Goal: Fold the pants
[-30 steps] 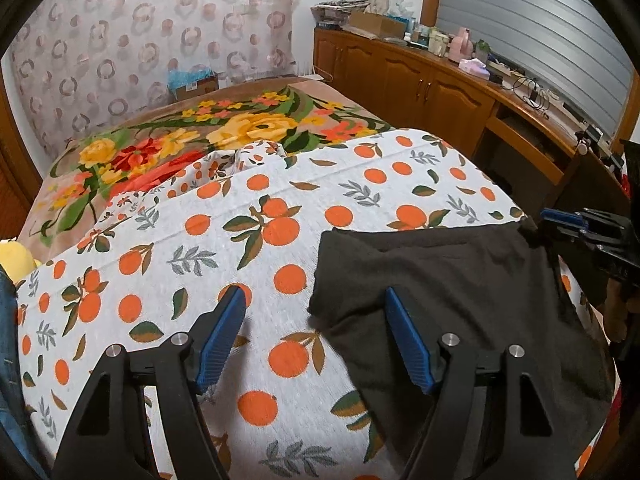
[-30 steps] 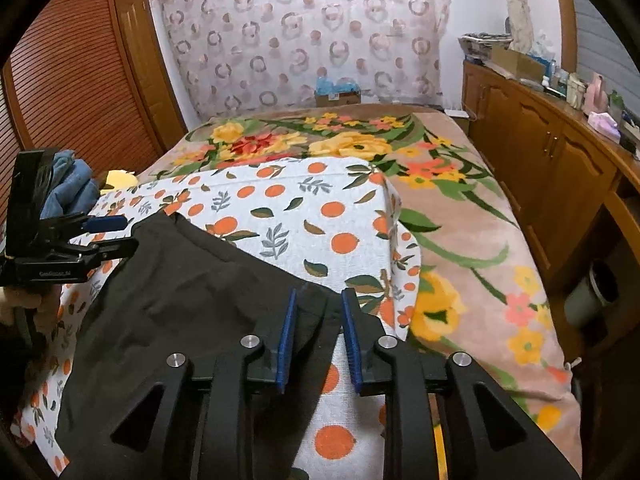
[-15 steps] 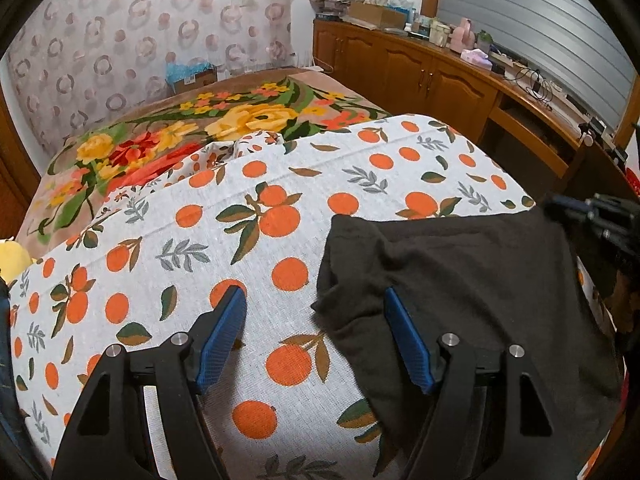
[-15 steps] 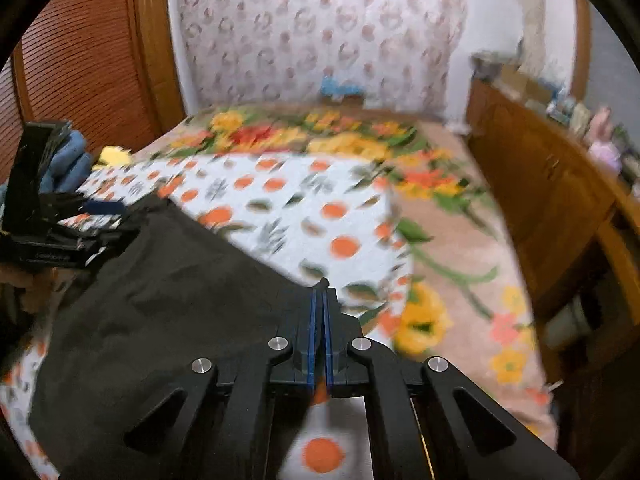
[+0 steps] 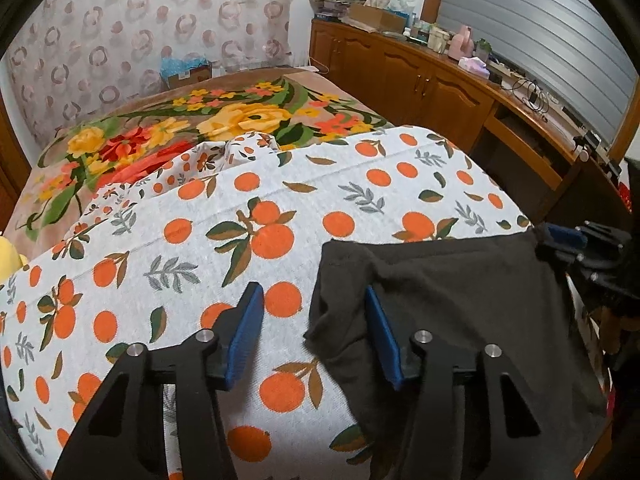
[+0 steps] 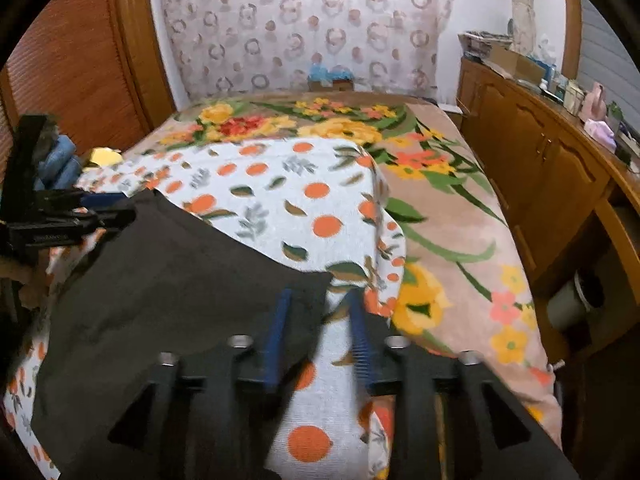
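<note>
Dark pants (image 5: 460, 300) (image 6: 172, 288) lie flat on the orange-print sheet (image 5: 248, 216) (image 6: 280, 200) at the near end of the bed. My left gripper (image 5: 314, 322) hangs over their left corner and its jaws are closing. The cloth's edge lies between the blue pads, which do not press on it. My right gripper (image 6: 320, 320) is at the right corner, blurred, and its jaws are opening. Its left finger (image 6: 278, 332) is over the cloth, and mostly sheet shows in the gap. Each gripper also shows in the other's view: right gripper (image 5: 568, 240), left gripper (image 6: 100, 208).
A floral blanket (image 5: 192, 136) (image 6: 448, 220) covers the far and right parts of the bed. Wooden cabinets (image 5: 432, 84) (image 6: 540, 168) with clutter on top run along the right. A slatted wooden door (image 6: 72, 72) and blue cloth (image 6: 60, 160) are on the left.
My left jaws have narrowed around the pants' left corner. My right jaws shut on the right corner half a second ago and have since opened and let it go.
</note>
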A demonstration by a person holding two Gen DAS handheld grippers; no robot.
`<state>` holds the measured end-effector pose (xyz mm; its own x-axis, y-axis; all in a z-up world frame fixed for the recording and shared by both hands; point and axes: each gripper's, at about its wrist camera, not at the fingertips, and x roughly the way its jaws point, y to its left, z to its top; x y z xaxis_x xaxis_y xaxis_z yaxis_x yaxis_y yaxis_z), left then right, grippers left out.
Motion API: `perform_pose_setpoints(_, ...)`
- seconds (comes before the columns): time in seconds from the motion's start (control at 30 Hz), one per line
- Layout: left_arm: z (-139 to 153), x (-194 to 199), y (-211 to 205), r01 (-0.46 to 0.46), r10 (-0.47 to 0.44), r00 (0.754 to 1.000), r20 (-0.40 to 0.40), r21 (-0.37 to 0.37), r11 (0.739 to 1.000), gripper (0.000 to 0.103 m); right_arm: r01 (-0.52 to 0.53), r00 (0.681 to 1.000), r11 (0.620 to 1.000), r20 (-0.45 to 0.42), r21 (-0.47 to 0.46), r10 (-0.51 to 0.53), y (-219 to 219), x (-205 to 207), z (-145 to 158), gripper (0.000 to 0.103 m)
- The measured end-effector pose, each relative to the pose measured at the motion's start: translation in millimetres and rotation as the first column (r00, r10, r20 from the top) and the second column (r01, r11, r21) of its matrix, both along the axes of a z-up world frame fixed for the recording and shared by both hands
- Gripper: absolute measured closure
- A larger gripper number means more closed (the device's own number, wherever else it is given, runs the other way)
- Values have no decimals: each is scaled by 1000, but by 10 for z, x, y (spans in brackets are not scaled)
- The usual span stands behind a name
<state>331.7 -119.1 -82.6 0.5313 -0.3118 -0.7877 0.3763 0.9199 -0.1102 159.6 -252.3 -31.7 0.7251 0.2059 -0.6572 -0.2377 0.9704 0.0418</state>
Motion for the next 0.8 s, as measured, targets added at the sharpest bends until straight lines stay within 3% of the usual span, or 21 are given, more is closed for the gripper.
perform_pose_setpoints(0.13, 11, 33, -37, 13, -13, 1000, -9, -23, 1000, 64, -9, 1000, 1000, -1, 25, 9, -20, -13, 10, 65)
perform_pose_setpoints(0.4, 5, 27, -74, 24, -24, 1000, -3, -13, 1000, 67, -55, 998, 998, -3, 1, 55, 94, -30, -14, 65)
perform_pose_setpoints(0.47, 9, 13, -89, 36, -36, 999, -10, -26, 999, 81, -72, 997, 997, -4, 8, 72, 101, -33, -15, 72)
perform_pose_setpoints(0.57, 23, -24, -129, 43, -43, 999, -4, -27, 999, 91, -85, 996, 996, -7, 27, 86, 82, -13, -16, 83)
perform_pose_setpoints(0.6, 33, -40, -137, 43, -43, 999, 3, -26, 999, 93, -88, 996, 995, -10, 37, 88, 68, -6, -18, 93)
perform_pose_setpoints(0.8, 242, -181, -108, 25, -22, 998, 63, -41, 999, 95, -96, 995, 992, 6, 80, 96, 47, -71, 17, 96)
